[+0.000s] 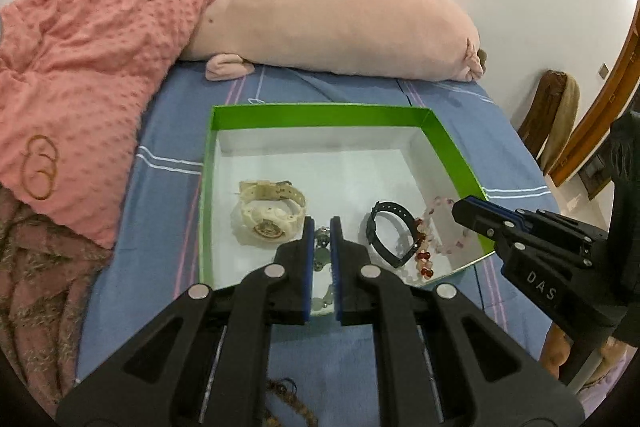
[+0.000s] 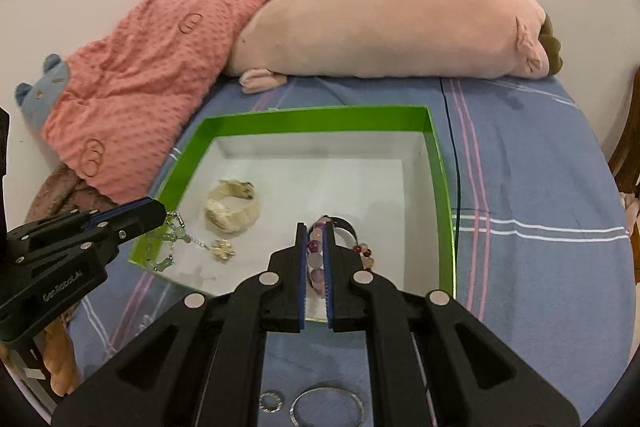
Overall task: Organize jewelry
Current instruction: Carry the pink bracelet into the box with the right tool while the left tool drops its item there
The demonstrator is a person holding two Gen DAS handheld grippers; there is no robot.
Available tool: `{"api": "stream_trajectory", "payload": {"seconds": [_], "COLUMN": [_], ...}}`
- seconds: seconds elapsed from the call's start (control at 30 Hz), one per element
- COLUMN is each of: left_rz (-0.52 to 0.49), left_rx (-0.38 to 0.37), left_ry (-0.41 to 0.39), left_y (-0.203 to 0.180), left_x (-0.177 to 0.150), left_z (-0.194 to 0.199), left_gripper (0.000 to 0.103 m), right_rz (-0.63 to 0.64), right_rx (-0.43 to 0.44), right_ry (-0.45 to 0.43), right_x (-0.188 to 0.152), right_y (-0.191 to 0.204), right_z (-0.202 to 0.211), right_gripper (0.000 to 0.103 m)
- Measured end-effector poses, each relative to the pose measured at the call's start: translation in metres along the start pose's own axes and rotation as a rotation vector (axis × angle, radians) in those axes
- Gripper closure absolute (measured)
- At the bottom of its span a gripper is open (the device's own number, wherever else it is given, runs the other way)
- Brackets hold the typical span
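A green box [image 1: 320,115] [image 2: 320,117] with a white floor lies on the bed. In it are a cream watch [image 1: 268,215] [image 2: 232,211], a black band [image 1: 388,235] [image 2: 344,225] and a red bead bracelet [image 1: 422,259] [image 2: 364,253]. My left gripper [image 1: 322,225] [image 2: 156,211] is shut on a green bead chain [image 1: 320,247] [image 2: 172,239] over the box's near left corner; its gold flower charm [image 2: 222,251] rests on the floor. My right gripper [image 2: 315,227] [image 1: 460,209] is shut on a pink bead bracelet [image 2: 316,259] [image 1: 440,223] over the near right part.
A pink plush pillow [image 1: 340,23] and a pink dotted blanket [image 1: 88,67] lie behind the box. On the blue sheet near me are a silver bangle [image 2: 326,407], a small ring [image 2: 271,402] and a brown braided piece [image 1: 288,399]. A wooden chair [image 1: 548,111] stands right.
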State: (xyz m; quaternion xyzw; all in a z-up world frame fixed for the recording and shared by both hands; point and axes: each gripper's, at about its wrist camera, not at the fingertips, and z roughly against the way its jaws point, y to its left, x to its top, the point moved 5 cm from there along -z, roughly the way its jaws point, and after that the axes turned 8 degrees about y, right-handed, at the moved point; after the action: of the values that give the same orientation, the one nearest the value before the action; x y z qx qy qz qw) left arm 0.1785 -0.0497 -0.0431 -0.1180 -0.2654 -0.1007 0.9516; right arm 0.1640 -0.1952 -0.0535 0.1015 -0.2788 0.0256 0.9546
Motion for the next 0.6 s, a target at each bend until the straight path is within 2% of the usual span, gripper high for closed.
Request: {"api": "stream_trajectory", "payload": {"seconds": [0.37, 0.6], "left_rz": [-0.022, -0.003], "left_rx": [0.020, 0.025], "left_ry": [0.091, 0.103], "left_y": [-0.003, 0.002], "left_x": [-0.005, -0.005], "left_z": [-0.043, -0.050], "left_gripper": [0.095, 0.095], "right_rz": [0.005, 0.021], "right_rx": [-0.047, -0.062], "right_ry": [0.069, 0.075], "right_x": [-0.007, -0.008], "right_y": [-0.013, -0.010], "right_z": [-0.032, -0.037], "right_gripper": [0.096, 0.095]}}
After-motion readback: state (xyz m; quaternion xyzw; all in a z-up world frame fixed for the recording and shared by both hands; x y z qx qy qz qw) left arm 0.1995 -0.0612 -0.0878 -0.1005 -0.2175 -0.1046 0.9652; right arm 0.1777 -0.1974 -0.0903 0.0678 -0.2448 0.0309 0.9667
